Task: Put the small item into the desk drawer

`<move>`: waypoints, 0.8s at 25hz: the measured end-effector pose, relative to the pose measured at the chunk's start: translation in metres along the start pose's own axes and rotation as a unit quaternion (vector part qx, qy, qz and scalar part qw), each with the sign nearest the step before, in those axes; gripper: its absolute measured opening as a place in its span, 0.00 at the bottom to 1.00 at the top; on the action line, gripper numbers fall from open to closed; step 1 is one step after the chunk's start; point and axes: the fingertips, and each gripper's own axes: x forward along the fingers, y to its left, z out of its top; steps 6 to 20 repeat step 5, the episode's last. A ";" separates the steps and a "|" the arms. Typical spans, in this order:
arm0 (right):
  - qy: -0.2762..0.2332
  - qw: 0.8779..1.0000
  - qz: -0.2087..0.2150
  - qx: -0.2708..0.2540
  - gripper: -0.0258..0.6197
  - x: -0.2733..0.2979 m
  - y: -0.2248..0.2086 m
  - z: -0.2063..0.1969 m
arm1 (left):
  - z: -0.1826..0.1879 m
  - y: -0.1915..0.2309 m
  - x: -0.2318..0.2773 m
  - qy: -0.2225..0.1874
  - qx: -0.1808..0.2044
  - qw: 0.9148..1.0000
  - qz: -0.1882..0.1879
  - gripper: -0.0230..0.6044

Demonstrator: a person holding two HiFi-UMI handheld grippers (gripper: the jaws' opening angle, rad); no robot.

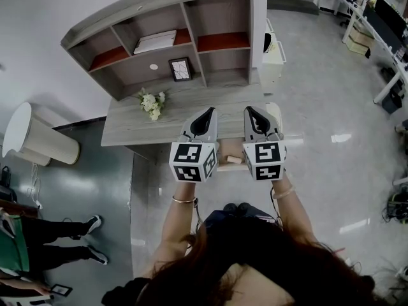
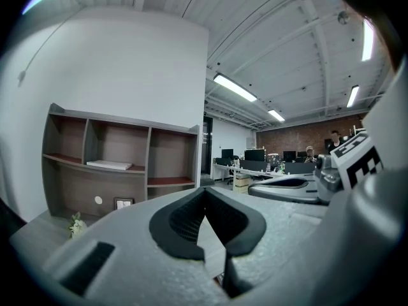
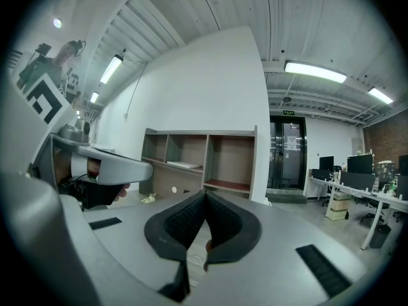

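- Person's hair (image 1: 255, 266) is nearest, with both arms reaching level toward the worktop (image 1: 127, 123)
- Left gripper (image 1: 210, 112) and right gripper (image 1: 248, 111) have clenched, empty jaws and flank the drawer (image 1: 226, 146)
- Small item (image 1: 234, 160) seems to lie in the open drawer, probably awaiting closing

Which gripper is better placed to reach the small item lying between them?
Right, I think. The small item lies close beside the right gripper, farther from the left gripper. Both are shut.
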 end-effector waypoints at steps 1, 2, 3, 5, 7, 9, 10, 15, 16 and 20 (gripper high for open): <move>0.000 1.000 0.001 0.000 0.04 -0.001 0.001 0.001 | 0.000 0.000 -0.001 -0.001 0.000 1.000 0.000 0.06; -0.001 1.000 0.002 0.001 0.04 -0.001 0.002 0.002 | 0.000 0.001 -0.002 -0.001 0.000 1.000 0.001 0.06; -0.001 1.000 0.003 0.002 0.04 -0.001 0.003 0.002 | -0.001 0.002 -0.002 -0.001 0.000 1.000 0.002 0.06; -0.002 1.000 0.004 0.002 0.04 -0.001 0.005 0.003 | -0.002 0.003 -0.004 -0.001 -0.002 1.000 0.003 0.06; -0.002 1.000 0.004 0.002 0.04 -0.001 0.005 0.003 | -0.002 0.003 -0.004 -0.001 -0.002 1.000 0.003 0.06; -0.002 1.000 0.004 0.002 0.04 -0.001 0.005 0.003 | -0.002 0.003 -0.004 -0.001 -0.002 1.000 0.003 0.06; -0.002 1.000 0.004 0.002 0.04 -0.001 0.005 0.003 | -0.002 0.003 -0.004 -0.001 -0.002 1.000 0.003 0.06; -0.002 1.000 0.004 0.002 0.04 -0.001 0.005 0.003 | -0.002 0.003 -0.004 -0.001 -0.002 1.000 0.003 0.06; -0.002 1.000 0.004 0.002 0.04 -0.001 0.005 0.003 | -0.002 0.003 -0.004 -0.001 -0.002 1.000 0.003 0.06; -0.002 1.000 0.004 0.002 0.04 -0.001 0.005 0.003 | -0.002 0.003 -0.004 -0.001 -0.002 1.000 0.003 0.06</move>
